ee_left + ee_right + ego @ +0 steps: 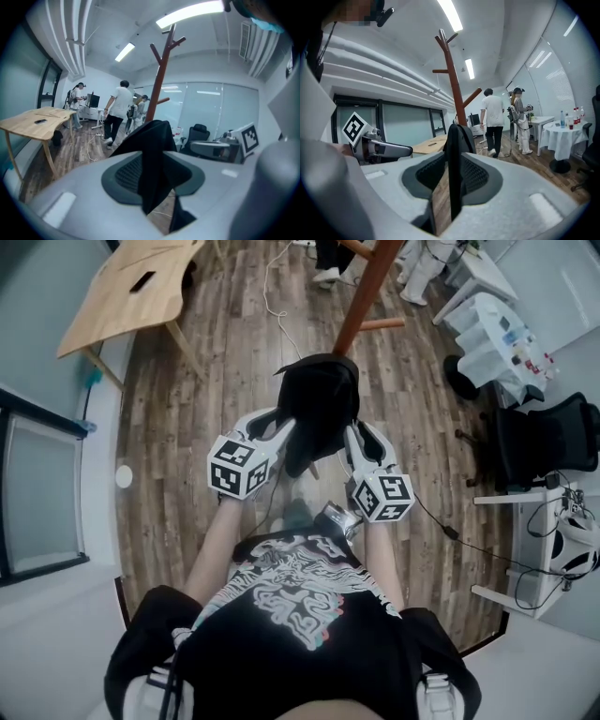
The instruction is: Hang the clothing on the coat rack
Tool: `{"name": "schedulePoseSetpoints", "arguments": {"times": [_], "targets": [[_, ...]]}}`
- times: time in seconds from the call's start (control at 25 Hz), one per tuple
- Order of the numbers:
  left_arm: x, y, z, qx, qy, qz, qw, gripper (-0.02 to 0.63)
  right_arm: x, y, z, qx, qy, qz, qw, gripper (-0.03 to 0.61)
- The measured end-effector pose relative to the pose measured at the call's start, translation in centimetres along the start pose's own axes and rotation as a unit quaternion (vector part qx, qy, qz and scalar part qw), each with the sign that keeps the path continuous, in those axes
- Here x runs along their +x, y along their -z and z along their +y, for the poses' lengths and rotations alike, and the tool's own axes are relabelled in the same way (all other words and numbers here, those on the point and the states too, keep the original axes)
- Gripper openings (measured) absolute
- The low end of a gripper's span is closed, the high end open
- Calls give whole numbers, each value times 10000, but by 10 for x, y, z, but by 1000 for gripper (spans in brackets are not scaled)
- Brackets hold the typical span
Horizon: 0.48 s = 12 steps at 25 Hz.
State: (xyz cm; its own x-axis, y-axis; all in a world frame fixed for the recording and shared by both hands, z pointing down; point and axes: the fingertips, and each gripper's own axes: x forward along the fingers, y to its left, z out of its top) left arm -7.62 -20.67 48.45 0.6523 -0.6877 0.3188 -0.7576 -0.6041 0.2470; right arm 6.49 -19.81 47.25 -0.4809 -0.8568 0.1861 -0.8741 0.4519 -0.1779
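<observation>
With the black garment (319,413) held in the air short of the coat rack (368,289), pinched in the left gripper (284,430) while the right gripper (353,439) closes on a fold it does not yet press, that fold may slip free and leave the garment sagging.

Seemingly open floor (225,362) before coat rack (367,292)

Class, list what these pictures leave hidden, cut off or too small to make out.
- Black fabric garment: every view, bunched, so its type is unclear.
- Brown wooden coat rack: head view, hooks cut off by the top edge, foot hidden behind the garment.
- Small items on the white-clothed table: head view, too small to identify.
</observation>
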Motion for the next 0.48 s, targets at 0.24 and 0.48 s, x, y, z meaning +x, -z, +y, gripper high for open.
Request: {"name": "schedulePoseSetpoints", "arguments": {"times": [0.24,0.48], "targets": [[-23,-2,-2,135,-167,-219,9995,-9,-19,-1,11,-151,199,-140,9996,0],[-45,3,-1,28,-252,-278,9993,-10,-36,0,27,-239,318,-154,9991,0]]}}
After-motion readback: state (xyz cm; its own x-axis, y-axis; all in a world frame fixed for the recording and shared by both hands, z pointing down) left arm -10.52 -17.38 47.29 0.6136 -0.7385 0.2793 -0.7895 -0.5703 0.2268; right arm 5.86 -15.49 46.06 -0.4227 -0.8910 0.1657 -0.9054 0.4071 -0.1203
